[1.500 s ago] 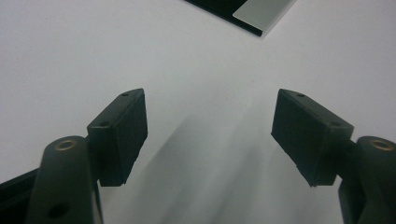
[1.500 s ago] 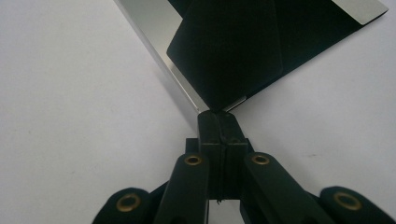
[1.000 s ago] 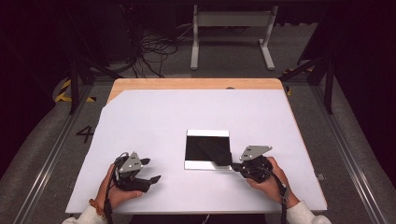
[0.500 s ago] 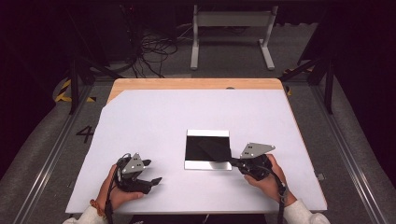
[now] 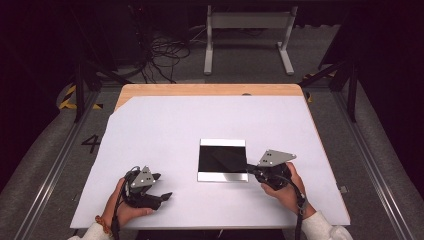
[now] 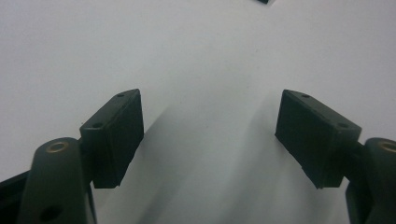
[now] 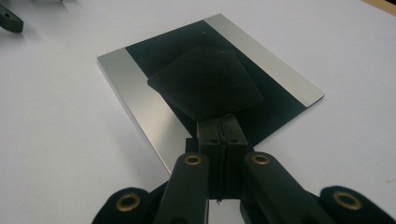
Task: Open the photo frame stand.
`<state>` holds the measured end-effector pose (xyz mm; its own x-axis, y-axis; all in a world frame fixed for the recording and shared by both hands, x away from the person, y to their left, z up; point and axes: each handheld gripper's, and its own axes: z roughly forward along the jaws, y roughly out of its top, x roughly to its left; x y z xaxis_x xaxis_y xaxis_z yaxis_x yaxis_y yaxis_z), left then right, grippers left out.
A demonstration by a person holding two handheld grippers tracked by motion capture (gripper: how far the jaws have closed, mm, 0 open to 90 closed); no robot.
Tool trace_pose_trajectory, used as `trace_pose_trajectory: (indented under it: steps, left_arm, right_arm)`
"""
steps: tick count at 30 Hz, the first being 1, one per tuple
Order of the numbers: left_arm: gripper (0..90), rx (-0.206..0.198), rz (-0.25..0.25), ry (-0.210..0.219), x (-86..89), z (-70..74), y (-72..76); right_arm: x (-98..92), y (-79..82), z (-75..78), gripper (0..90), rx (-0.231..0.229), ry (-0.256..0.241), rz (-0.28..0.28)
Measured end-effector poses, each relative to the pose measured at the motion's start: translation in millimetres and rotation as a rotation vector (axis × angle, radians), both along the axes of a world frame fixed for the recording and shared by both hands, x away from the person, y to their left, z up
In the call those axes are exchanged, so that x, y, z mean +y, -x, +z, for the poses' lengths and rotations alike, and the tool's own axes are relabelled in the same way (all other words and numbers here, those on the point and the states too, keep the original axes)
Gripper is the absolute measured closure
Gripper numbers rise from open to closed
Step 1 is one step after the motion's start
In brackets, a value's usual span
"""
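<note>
A flat rectangular plate [image 5: 222,177], black in the middle with silver bands along two edges, lies on the white table [image 5: 190,125] right of centre. In the right gripper view a black cloth [image 7: 205,81] rests on the plate [image 7: 122,77], and my right gripper [image 7: 222,122] is shut on the cloth's near corner. From above, the right gripper [image 5: 251,170] sits at the plate's right edge. My left gripper [image 5: 163,186] rests on the table at the front left, apart from the plate. Its jaws stand wide open over bare table [image 6: 210,130].
The white sheet covers a wooden tabletop [image 5: 210,90] whose far edge shows. Behind the table are a metal stand [image 5: 247,30] and loose cables [image 5: 165,55] on the floor. Rails run along both sides of the table.
The right gripper has shifted slightly right and away with the cloth. The left hand has hardly moved.
</note>
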<state>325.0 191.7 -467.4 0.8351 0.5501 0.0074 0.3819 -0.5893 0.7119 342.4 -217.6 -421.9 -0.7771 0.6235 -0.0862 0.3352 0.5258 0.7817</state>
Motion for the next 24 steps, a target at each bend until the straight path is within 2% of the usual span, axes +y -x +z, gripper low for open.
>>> trace_pose_trajectory:
  steps: [8, 24]
  left_arm:
    - [24.0, -0.001, -0.002, 0.000, -4.6, 0.0, -1.6]
    - [23.9, -0.006, -0.001, 0.001, -4.6, 0.3, -1.1]
  right_arm:
    - [-1.2, -5.2, 2.5, 90.0, -0.003, -0.065, -0.025]
    - [5.4, -9.7, 8.2, 90.0, -0.012, -0.097, -0.033]
